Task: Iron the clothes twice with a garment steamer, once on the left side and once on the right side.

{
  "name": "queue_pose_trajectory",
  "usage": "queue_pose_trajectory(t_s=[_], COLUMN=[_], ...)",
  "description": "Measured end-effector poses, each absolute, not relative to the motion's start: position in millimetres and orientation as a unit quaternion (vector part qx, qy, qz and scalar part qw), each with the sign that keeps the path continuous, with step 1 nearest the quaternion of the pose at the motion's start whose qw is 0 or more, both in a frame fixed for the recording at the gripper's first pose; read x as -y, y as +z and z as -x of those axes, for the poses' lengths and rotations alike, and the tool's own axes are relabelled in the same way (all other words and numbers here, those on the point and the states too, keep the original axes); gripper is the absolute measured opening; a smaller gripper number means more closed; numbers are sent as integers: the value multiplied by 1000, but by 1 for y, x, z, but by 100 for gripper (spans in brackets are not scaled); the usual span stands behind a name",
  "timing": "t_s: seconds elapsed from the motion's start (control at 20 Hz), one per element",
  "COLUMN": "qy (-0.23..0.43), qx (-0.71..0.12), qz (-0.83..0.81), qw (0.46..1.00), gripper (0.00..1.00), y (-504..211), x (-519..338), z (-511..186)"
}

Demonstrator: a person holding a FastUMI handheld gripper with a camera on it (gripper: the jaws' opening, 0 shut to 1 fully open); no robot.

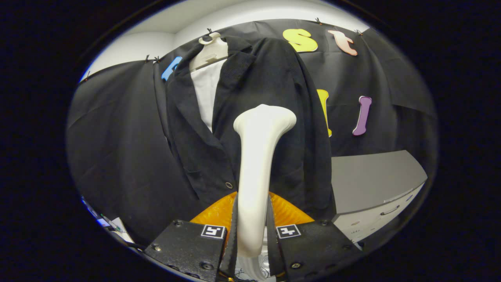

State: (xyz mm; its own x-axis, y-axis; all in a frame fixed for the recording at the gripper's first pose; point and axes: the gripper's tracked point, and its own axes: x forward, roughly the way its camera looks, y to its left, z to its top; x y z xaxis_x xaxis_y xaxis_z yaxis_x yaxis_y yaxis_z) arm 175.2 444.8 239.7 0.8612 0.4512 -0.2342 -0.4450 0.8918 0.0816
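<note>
Gripping the steamer [256, 168] upright, the tool [252, 235] faces the jacket [270, 98].

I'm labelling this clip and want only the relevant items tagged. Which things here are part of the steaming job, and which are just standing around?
Part of the job:
- garment steamer, clamped between the gripper fingers, head up against the jacket
- dark jacket on its hanger, over a white shirt

Just standing around:
- grey drawer cabinet beside the jacket
- orange part behind the fingers

A grey drawer cabinet [375, 184] stands beyond and right of the hand-held gripper [252, 235], one drawer handle [390, 211] showing; white ceiling [235, 11] spans above the black cloth wall [117, 137]; cables [113, 229] lie at its left.
</note>
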Motion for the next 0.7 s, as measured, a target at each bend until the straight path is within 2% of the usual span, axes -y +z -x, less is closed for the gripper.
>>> queue_pose_trajectory(t_s=[0.7], qy=[227], qx=[-183], qz=[-8], qw=[957], gripper=[35], y=[162], x=[-438], z=[-169])
